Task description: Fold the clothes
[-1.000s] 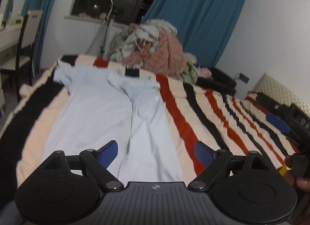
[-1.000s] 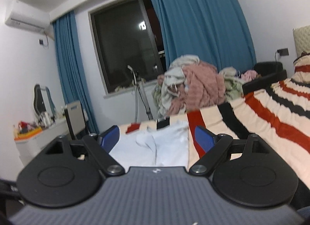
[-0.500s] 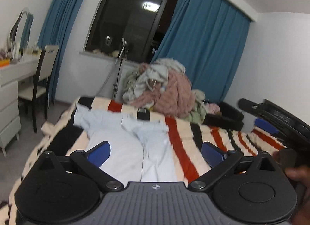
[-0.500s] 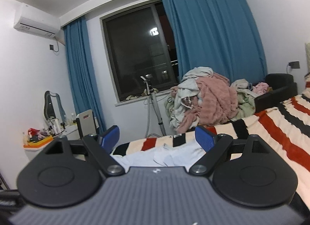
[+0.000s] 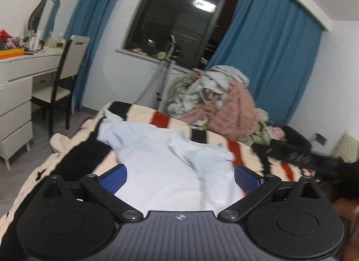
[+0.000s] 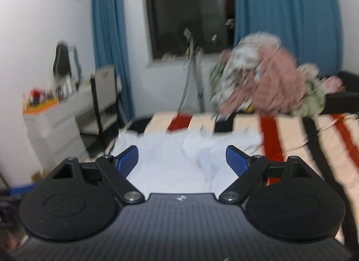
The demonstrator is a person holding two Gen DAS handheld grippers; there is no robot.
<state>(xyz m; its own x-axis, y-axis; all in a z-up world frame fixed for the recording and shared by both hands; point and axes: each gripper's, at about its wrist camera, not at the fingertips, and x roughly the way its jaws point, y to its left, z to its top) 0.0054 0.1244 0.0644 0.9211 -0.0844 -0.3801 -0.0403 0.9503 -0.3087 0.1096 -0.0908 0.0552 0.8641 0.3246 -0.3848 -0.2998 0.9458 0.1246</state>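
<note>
Shirt: a pale blue shirt (image 5: 157, 166) lies spread on the striped bed (image 5: 246, 157), its right side already lapped in over the middle, its left sleeve (image 5: 107, 126) out flat toward the bed's far left corner.
Left gripper: the left gripper (image 5: 180, 176) hangs above the near part of the shirt, jaws wide apart and holding nothing.
Right gripper: the right gripper (image 6: 181, 160) hangs above the same cloth, jaws likewise spread and empty; it also shows as a dark blurred shape at the right edge of the left view.
Stage: one side lies folded, the other lies open; the pictures fit a fold half made, or a shirt laid down this way.
Risk, lapped side: the folded flap sits loose with a soft ridge (image 5: 197, 171); a tug on the cloth beneath it would likely drag it open or bunch it.
Risk, grasp: thin fabric flat on a soft blanket is hard to pinch alone; jaws pressed in too deep may catch the blanket as well and lift both.
Risk, sleeve: the left sleeve lies near the bed edge, so a sideways pull could slide it off.
Risk, view: the right view is smeared, so the shirt's edge there may be misjudged.
Clothes pile: a heap of clothes (image 5: 219, 101) sits well beyond the collar, apart from the shirt.
</note>
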